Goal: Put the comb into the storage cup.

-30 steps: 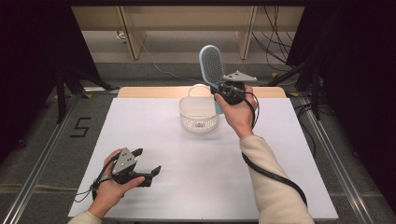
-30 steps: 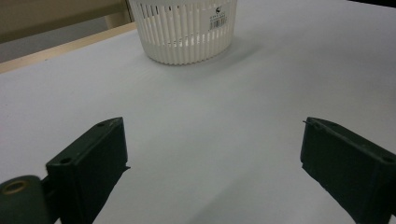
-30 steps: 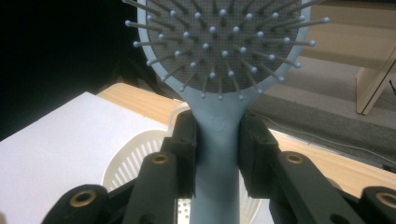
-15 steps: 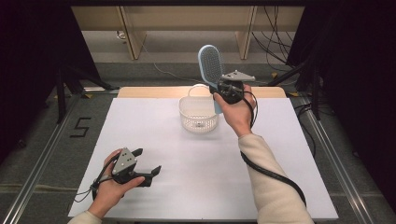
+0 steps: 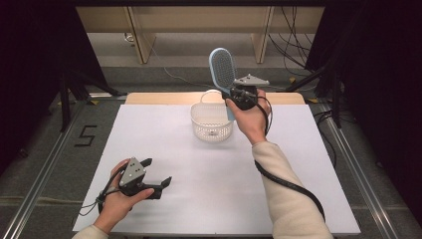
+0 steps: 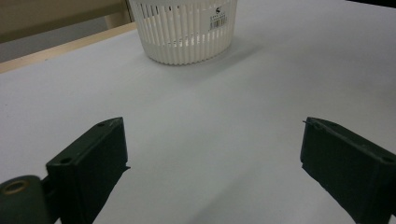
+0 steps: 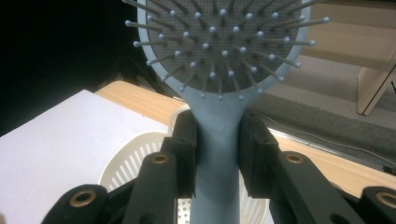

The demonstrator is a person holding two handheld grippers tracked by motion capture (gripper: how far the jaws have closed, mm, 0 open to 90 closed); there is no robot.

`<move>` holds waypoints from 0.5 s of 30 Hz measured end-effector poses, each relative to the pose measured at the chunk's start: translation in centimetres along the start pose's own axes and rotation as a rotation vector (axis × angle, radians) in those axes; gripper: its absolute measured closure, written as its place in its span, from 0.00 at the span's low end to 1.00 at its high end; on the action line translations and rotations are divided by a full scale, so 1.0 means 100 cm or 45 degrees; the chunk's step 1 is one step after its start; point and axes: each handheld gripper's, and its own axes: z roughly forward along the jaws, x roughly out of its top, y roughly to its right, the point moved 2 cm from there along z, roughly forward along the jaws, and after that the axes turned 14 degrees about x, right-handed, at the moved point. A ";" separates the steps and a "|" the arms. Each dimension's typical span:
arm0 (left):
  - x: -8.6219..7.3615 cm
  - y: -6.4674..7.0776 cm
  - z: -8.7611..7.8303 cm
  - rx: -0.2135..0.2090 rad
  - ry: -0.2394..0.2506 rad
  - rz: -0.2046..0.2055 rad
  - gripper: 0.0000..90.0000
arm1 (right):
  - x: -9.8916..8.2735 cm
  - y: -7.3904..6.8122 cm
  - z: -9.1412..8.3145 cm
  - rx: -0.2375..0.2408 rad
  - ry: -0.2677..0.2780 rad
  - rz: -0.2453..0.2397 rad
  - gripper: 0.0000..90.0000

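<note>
Brush held up over the basket

My right tool (image 5: 238, 94) pinches the handle of a light blue hairbrush (image 5: 222, 69), both jaws pressed against it, bristle head up. I hold it just above the far right rim of the white basket (image 5: 211, 121), which stands on the bench (image 5: 209, 174). My left tool (image 5: 157, 180), jaws spread wide, rests well short of the basket, near the bench's front left.

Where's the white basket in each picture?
High view: the white basket sits mid-table toward the far edge, beside the right gripper.
Left gripper view: top centre.
Right gripper view: at the bottom, behind the jaws.
Shared landmark: the white table.
</note>
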 end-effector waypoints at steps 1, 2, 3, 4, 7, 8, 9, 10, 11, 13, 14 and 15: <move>0.000 0.000 0.000 0.000 0.000 -0.001 0.08 | 0.000 0.000 0.000 0.002 0.000 -0.002 0.78; 0.000 0.000 0.000 -0.001 0.000 -0.002 0.08 | 0.000 0.000 0.001 0.002 0.000 -0.001 0.78; 0.000 0.000 0.000 -0.001 0.000 -0.003 0.08 | 0.000 0.000 0.001 0.002 0.000 -0.002 0.78; 0.000 0.000 0.000 -0.001 -0.001 -0.003 0.08 | 0.000 0.000 0.002 0.003 -0.002 -0.003 0.78; 0.000 0.000 0.000 -0.002 -0.002 -0.002 0.08 | 0.001 0.000 0.004 0.002 -0.005 -0.009 0.78; 0.000 0.000 0.000 -0.001 -0.002 -0.002 0.08 | 0.001 0.000 0.004 0.002 -0.004 -0.012 0.78; 0.000 0.000 0.000 -0.001 -0.001 -0.003 0.08 | 0.001 -0.001 0.005 0.004 -0.006 -0.012 0.78; 0.000 0.000 0.000 -0.002 -0.001 -0.003 0.08 | 0.001 -0.001 0.005 0.005 -0.007 -0.015 0.78; 0.000 0.000 0.000 -0.002 -0.001 -0.003 0.08 | 0.001 -0.001 0.006 0.003 -0.006 -0.018 0.78; 0.000 0.000 0.000 -0.002 -0.001 -0.003 0.08 | 0.002 -0.001 0.007 0.005 -0.005 -0.019 0.78; 0.000 0.000 0.000 -0.002 -0.001 -0.003 0.08 | 0.002 -0.001 0.008 0.005 -0.004 -0.021 0.78; 0.000 0.000 0.000 -0.002 -0.001 -0.003 0.08 | 0.002 -0.001 0.009 0.005 -0.005 -0.023 0.78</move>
